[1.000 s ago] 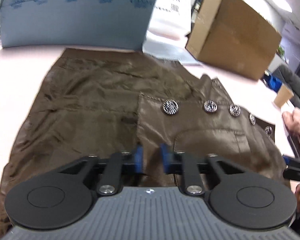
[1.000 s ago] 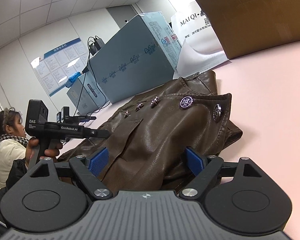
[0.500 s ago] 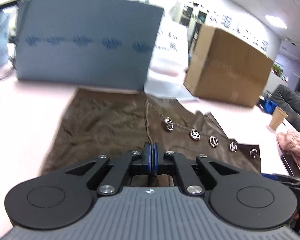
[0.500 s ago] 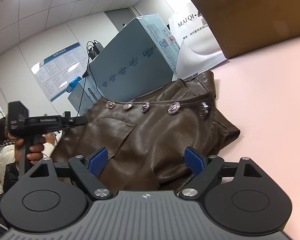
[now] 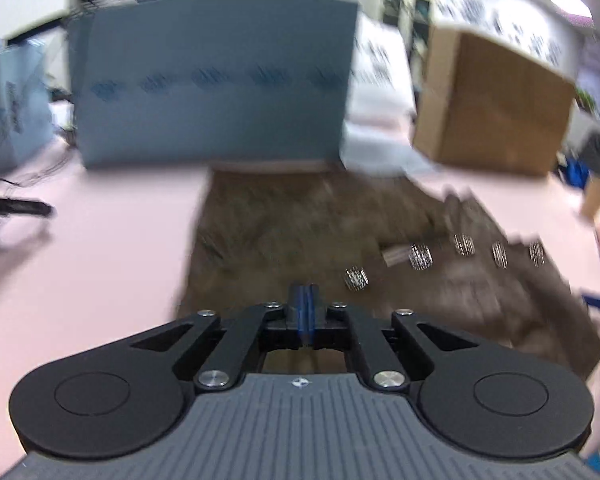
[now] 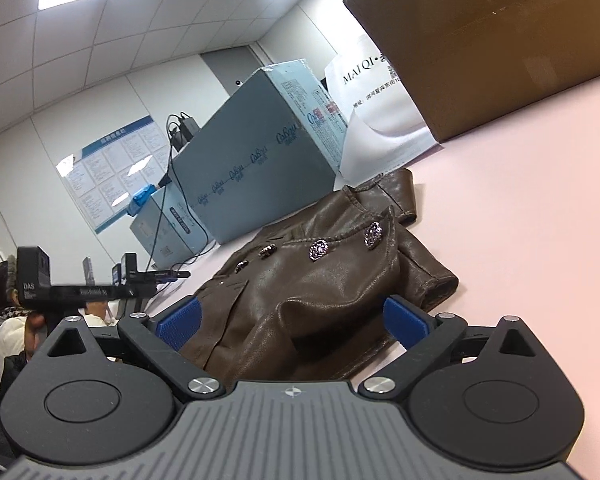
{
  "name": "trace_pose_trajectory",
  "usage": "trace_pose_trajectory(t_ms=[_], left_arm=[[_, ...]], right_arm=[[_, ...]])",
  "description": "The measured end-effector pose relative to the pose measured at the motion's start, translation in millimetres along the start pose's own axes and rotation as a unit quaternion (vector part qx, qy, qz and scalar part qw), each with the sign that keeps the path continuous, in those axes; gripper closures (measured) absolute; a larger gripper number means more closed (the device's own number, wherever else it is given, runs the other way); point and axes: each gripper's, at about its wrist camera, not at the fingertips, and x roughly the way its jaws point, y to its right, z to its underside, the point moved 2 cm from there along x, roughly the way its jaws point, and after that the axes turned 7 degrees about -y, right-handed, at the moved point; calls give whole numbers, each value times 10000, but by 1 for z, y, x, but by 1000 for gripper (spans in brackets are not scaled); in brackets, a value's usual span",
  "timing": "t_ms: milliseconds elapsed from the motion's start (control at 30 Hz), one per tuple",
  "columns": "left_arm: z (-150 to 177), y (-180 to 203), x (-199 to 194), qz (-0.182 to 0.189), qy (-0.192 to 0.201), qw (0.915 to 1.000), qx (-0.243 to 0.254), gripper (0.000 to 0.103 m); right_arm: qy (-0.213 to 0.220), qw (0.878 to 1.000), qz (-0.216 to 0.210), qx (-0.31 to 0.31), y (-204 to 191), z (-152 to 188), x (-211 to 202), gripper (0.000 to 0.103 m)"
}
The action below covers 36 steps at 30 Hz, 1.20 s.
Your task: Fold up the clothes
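I see an office with a pink table (image 6: 540, 200). The brown jacket (image 6: 320, 288) lies on it, near the grey box (image 6: 260, 168) and cardboard box (image 5: 496, 112). My left claw (image 5: 305, 308) is clenched tight, and I think it pinches the jacket's edge to fold it. My right claw (image 6: 292, 320) is spread wide over the jacket, waiting. The table is bare on both sides, so there is room to move.
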Motion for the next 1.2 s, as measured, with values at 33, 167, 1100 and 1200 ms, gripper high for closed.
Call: trace_pose_trajectory(t_ms=[33,167,1100,1200], left_arm=[[0,1,5,59,-48,10000,-35,67],[-3,1,37,438,-481,9968,-465,49],[-23,-44,-19,-72,562,9854,-1608,100],[-24,-60,-22,-411,649,9820,-1723,100]], right_arm=[[3,10000,10,6,0,0,0,5],[26,10000,49,48,1,-1,0,5],[371,9993,-82,71,-1,2,-10,0],[367,9993,-70,87,0,2,-10,0]])
